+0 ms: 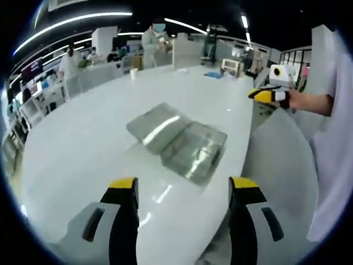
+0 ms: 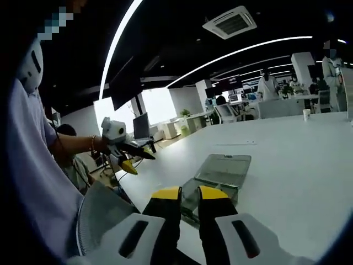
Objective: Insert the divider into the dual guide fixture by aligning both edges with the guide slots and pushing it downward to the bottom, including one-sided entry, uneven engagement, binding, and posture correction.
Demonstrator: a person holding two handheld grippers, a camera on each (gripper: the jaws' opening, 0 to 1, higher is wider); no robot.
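- Your left gripper [image 1: 182, 190] hung over the near edge of the white table [image 1: 83, 149], its two yellow-tipped jaws spread wide apart with nothing between them
- Just ahead of those jaws lay the clear plastic fixture [image 1: 179, 141], a flat transparent case sitting on the tabletop, one half raised and tilted like an opened lid
- I could not make out the divider as a separate piece; the clear parts blurred into one another
- In the left gripper view your right gripper [image 1: 270, 95] showed far off to the right, held out past the table's edge in your hand [image 1: 300, 99], well apart from the fixture
- In the right gripper view, your right gripper [image 2: 189, 194] had its jaws drawn nearly together, only a thin gap between the yellow tips, and nothing visibly pinched there
- The fixture [image 2: 220, 174] lay beyond those tips on the table [image 2: 298, 160], whether touching them I cannot tell
- Your left gripper [image 2: 134, 160] appeared at the left of that view, held in the air beside the table
- People in white coats [image 1: 154, 41] stood at desks far behind
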